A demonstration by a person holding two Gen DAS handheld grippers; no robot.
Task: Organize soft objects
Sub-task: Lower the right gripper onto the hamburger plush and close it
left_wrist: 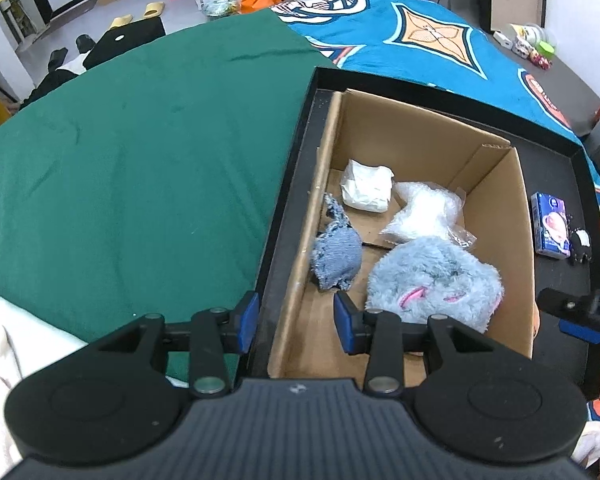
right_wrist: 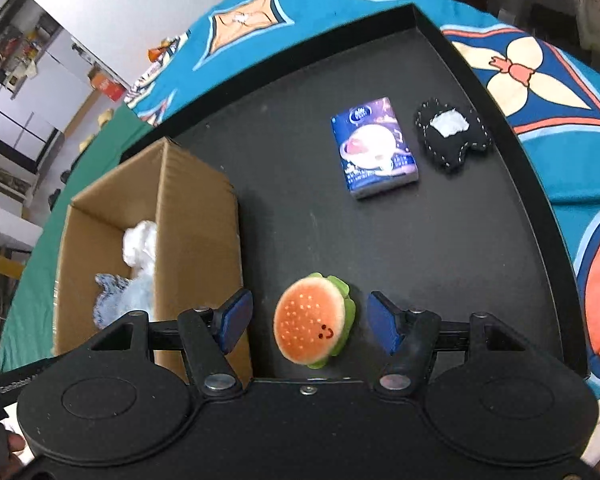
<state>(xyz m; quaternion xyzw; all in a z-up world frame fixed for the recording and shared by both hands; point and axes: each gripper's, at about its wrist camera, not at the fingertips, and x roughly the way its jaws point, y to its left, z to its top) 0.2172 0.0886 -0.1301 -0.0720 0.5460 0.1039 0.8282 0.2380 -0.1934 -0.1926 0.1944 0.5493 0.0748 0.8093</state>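
A cardboard box [left_wrist: 496, 216] stands in a black tray [right_wrist: 380, 240]. In it lie a denim scrap [left_wrist: 336, 256], a white paper wad [left_wrist: 366, 190], a clear plastic bag [left_wrist: 422, 214] and a fluffy blue plush [left_wrist: 436, 284]. My left gripper [left_wrist: 296, 320] is open and empty over the box's left wall. My right gripper [right_wrist: 310, 320] is open, its fingers either side of a plush hamburger [right_wrist: 312, 324] on the tray, not touching it. A blue tissue pack [right_wrist: 374, 148] and a black plush [right_wrist: 452, 136] lie farther on the tray. The box also shows in the right wrist view [right_wrist: 196, 216].
The tray sits on a table with a green cloth [left_wrist: 140, 152] and a blue patterned cloth [left_wrist: 420, 40]. The right gripper shows at the right edge of the left wrist view [left_wrist: 580, 312]. Floor clutter and shelves lie beyond the table.
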